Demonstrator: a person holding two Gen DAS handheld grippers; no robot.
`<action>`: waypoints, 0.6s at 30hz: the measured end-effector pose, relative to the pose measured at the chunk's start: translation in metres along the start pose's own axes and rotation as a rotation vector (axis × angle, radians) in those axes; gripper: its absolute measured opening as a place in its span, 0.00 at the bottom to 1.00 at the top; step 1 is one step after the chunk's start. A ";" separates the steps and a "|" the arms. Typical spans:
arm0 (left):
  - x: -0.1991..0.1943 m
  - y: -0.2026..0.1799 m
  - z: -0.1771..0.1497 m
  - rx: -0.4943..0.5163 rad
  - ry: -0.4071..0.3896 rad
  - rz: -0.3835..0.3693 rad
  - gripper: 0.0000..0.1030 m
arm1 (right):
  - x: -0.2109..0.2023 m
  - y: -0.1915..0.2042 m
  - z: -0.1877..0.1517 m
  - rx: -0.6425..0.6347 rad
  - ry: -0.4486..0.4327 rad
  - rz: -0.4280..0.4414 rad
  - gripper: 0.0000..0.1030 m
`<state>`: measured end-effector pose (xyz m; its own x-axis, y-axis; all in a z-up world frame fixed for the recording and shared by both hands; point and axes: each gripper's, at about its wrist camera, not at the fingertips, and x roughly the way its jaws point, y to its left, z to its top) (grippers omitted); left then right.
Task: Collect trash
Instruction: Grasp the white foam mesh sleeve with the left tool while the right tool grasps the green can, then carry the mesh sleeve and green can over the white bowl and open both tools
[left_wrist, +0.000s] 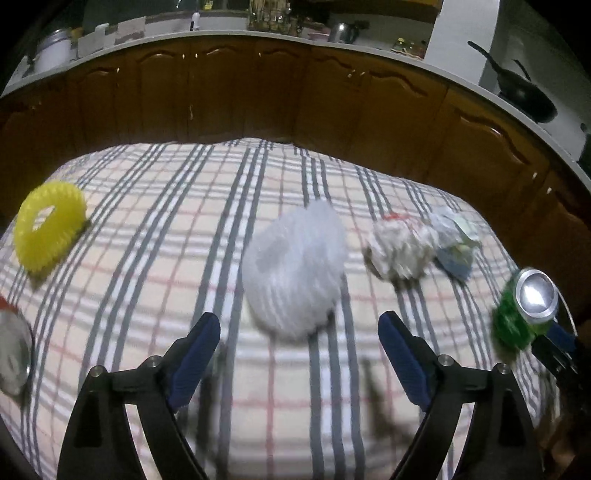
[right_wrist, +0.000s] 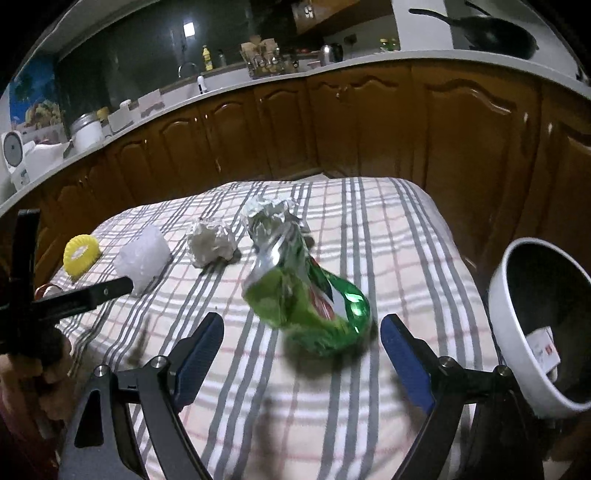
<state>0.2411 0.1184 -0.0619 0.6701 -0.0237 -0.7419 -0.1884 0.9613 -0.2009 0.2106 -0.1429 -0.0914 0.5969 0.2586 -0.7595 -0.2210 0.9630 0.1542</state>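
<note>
Brown kitchen cabinets (right_wrist: 369, 122) ring a plaid-clothed table (right_wrist: 388, 229); left claw (left_wrist: 299, 354) and right claw (right_wrist: 303, 356) both spread, empty.

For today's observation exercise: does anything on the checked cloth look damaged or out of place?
Yes. The green can is crushed and lies on its side just ahead of the open right tongs. Behind it sit crumpled foil and a crumpled paper ball. The yellow ring looks intact.

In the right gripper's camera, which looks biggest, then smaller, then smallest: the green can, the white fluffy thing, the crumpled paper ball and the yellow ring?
1. Green can, though it lies nearest the camera, which inflates it.
2. White fluffy thing.
3. Crumpled paper ball, close to the fluffy thing, so unsure.
4. Yellow ring.
</note>
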 end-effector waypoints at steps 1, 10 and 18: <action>0.005 -0.001 0.003 0.000 0.000 0.007 0.85 | 0.003 0.002 0.003 -0.008 -0.002 -0.003 0.86; 0.037 -0.003 0.010 0.018 0.020 -0.004 0.38 | 0.016 0.001 0.009 -0.025 0.002 -0.046 0.58; 0.005 -0.027 -0.008 0.082 -0.016 -0.107 0.20 | -0.003 -0.019 -0.001 0.066 -0.011 0.003 0.26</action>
<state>0.2435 0.0899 -0.0650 0.6950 -0.1232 -0.7084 -0.0562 0.9729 -0.2244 0.2119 -0.1621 -0.0927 0.6046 0.2616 -0.7524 -0.1717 0.9651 0.1976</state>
